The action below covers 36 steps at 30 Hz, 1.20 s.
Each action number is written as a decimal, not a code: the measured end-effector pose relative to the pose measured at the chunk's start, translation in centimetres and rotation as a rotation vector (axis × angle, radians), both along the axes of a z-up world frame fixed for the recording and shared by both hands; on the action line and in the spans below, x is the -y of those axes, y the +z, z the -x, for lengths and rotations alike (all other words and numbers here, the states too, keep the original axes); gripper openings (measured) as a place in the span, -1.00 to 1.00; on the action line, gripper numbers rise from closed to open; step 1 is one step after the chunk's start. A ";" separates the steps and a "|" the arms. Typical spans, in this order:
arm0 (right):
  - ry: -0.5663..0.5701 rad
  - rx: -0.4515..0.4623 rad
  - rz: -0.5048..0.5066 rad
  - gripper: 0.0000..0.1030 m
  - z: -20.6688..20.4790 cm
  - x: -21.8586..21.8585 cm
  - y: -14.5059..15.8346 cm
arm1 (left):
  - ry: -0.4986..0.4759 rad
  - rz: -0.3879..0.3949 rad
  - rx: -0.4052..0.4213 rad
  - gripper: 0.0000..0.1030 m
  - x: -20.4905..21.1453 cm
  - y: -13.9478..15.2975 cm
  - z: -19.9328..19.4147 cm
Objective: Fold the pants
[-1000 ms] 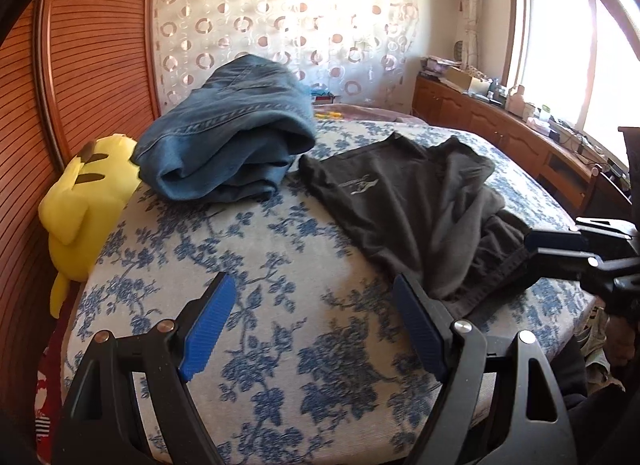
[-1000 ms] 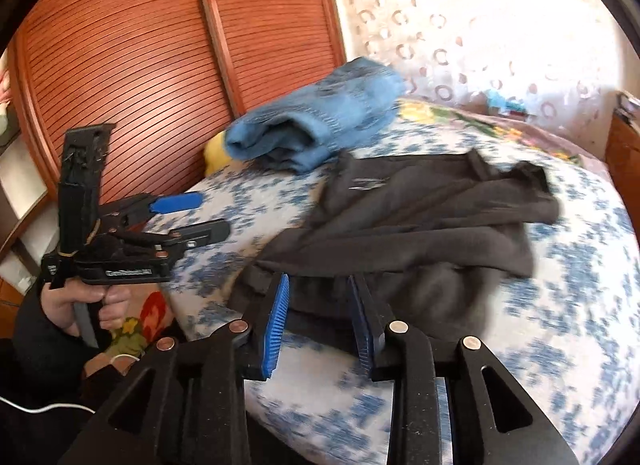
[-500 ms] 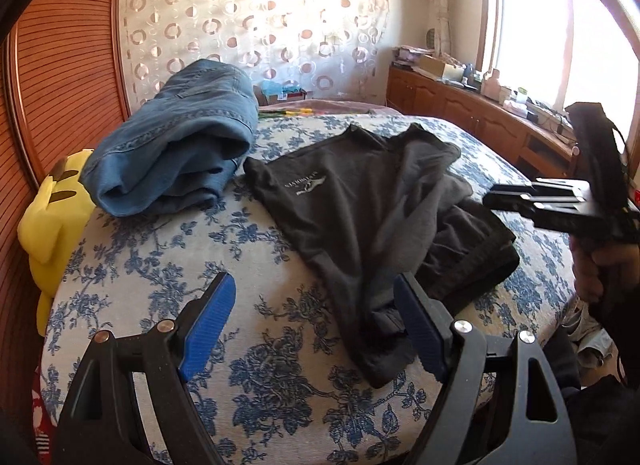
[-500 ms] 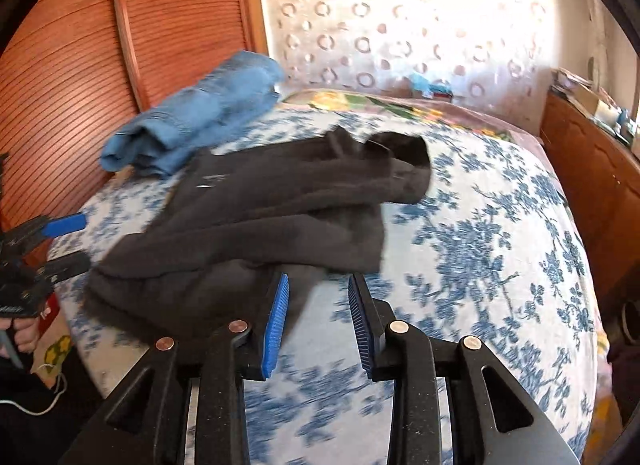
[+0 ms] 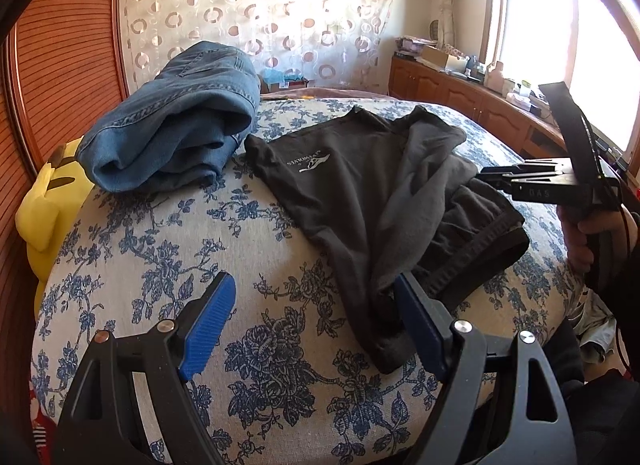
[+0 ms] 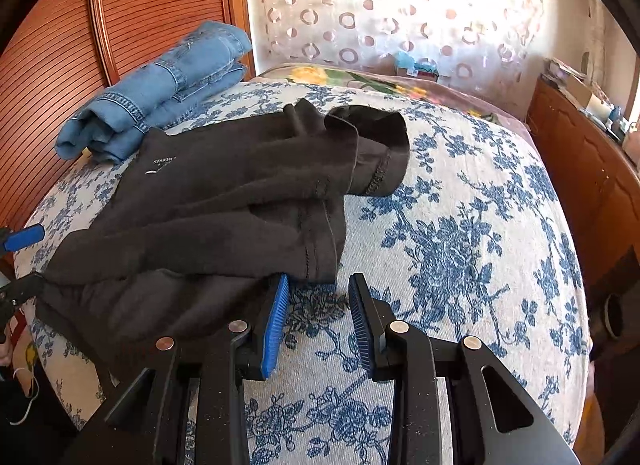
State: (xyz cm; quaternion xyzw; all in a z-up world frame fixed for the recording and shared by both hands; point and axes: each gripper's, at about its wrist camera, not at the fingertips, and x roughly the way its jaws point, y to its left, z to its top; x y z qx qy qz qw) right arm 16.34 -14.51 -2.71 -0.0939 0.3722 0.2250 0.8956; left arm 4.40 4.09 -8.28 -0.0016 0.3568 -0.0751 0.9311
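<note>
Dark grey pants [image 5: 372, 189] with a small white logo lie crumpled on the floral bed, also in the right wrist view [image 6: 224, 201]. My left gripper [image 5: 316, 325] is open and empty, just above the bed; its right pad is beside the pants' near edge. My right gripper [image 6: 318, 313] is open and empty, its left pad next to the pants' hem corner. It also shows in the left wrist view [image 5: 492, 179], hand-held at the right over the pants' right edge.
Folded blue jeans [image 5: 176, 125] lie at the bed's far left, also in the right wrist view [image 6: 156, 89]. A yellow plush toy [image 5: 48, 201] sits by the wooden panel wall. A wooden cabinet [image 5: 472, 101] runs along the right under the window.
The right gripper let go of the pants' near edge and swung right to the hem side. The left gripper drew closer to the pants, still open.
</note>
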 end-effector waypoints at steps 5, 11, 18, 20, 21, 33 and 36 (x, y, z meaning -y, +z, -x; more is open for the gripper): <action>0.044 0.012 -0.001 -0.38 -0.7 -0.4 -0.1 | 0.002 0.003 -0.008 0.59 0.0 -0.2 -0.1; 0.089 0.043 -0.047 -0.90 0.4 0.4 0.4 | -0.003 0.007 -0.004 0.59 0.1 -0.1 0.1; 0.073 0.111 -0.106 -0.92 2.2 2.5 1.9 | -0.060 0.033 0.038 0.38 0.8 1.2 1.2; 0.071 0.116 -0.102 -0.92 2.3 2.8 2.0 | -0.070 0.035 0.040 0.16 1.1 1.3 1.3; 0.070 0.119 -0.099 -0.92 2.4 2.8 2.0 | -0.075 0.040 0.040 0.07 1.2 1.3 1.3; 0.069 0.124 -0.088 -0.92 3.3 2.0 2.5 | -0.136 0.079 -0.032 -0.51 2.5 -0.3 0.2; 0.080 0.128 -0.080 -0.92 3.3 1.9 2.6 | -0.138 0.088 -0.053 -0.51 2.5 -0.7 -0.2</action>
